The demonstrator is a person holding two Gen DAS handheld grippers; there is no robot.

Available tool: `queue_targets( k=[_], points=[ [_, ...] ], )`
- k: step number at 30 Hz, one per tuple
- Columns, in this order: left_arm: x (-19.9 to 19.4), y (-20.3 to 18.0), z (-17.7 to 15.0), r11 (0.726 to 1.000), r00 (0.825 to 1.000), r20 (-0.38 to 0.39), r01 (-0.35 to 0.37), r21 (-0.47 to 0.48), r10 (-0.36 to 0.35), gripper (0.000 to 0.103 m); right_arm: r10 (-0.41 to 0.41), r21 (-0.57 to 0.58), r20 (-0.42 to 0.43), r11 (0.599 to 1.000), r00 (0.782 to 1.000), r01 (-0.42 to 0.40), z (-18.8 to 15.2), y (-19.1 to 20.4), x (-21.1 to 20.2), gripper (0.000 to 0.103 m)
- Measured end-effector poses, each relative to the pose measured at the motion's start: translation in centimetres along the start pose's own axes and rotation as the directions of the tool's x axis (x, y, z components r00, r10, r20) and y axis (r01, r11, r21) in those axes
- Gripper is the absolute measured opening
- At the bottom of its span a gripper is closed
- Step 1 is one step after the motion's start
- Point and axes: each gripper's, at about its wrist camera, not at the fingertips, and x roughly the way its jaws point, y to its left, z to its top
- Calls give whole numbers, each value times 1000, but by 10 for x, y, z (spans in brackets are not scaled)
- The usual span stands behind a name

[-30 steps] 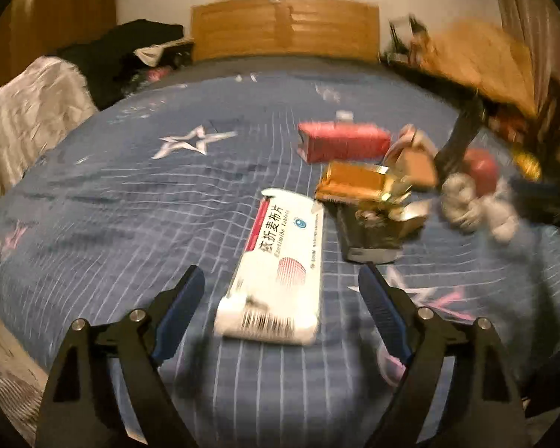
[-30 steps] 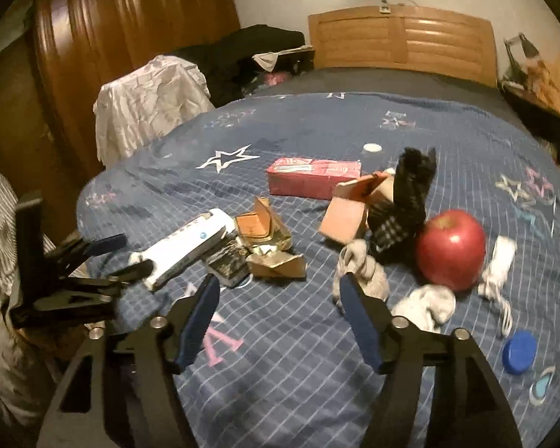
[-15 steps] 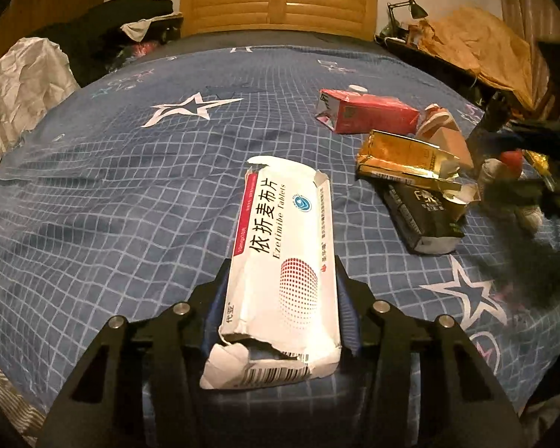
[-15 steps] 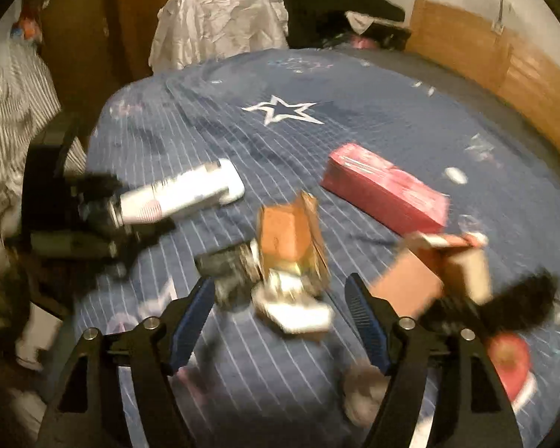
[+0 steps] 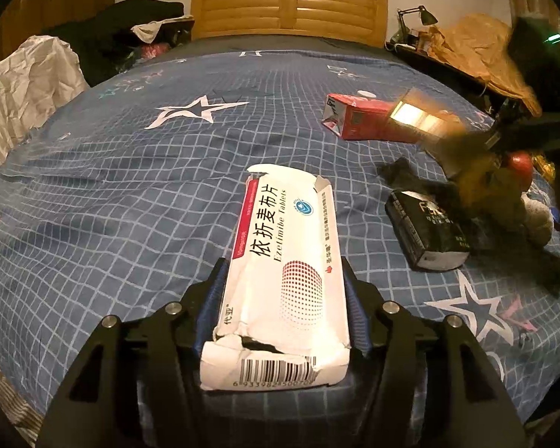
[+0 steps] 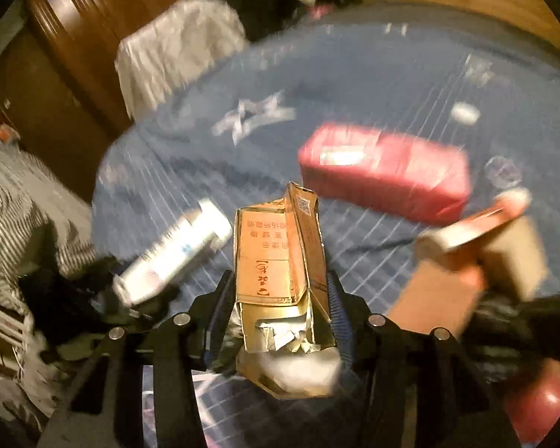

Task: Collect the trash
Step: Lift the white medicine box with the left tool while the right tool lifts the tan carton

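White torn tablet carton (image 5: pixel 285 283): lying lengthwise between the blue pads of the left hand-held gripper (image 5: pixel 282 298), jaws easing apart slightly yet pads against both long sides; far end over the blue checked bedspread (image 5: pixel 112 194).

Gold crumpled cigarette pack (image 6: pixel 280 261): between the pads of the right hand-held gripper (image 6: pixel 278 317), jaws closing on it, seemingly clear of the bed.

Uncollected: red carton (image 5: pixel 358 121), black pack (image 5: pixel 425 233), both on the bedspread.

Step in hand: pickup of two pieces. Next: carrying both to a bin, none in view.
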Motion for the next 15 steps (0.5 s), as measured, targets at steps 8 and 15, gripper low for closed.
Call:
queue_targets(
  k=[8,15],
  points=[
    [-4,-7,2,1000,1000,12,21,7,-21,73,-89,-13,152,996,984,92,-86,18,-138,51],
    [-7,-7,8,999,999,11,38,-25,-38,76,-274,178,40,948,961,263,-187,-22,-147,51]
  ],
)
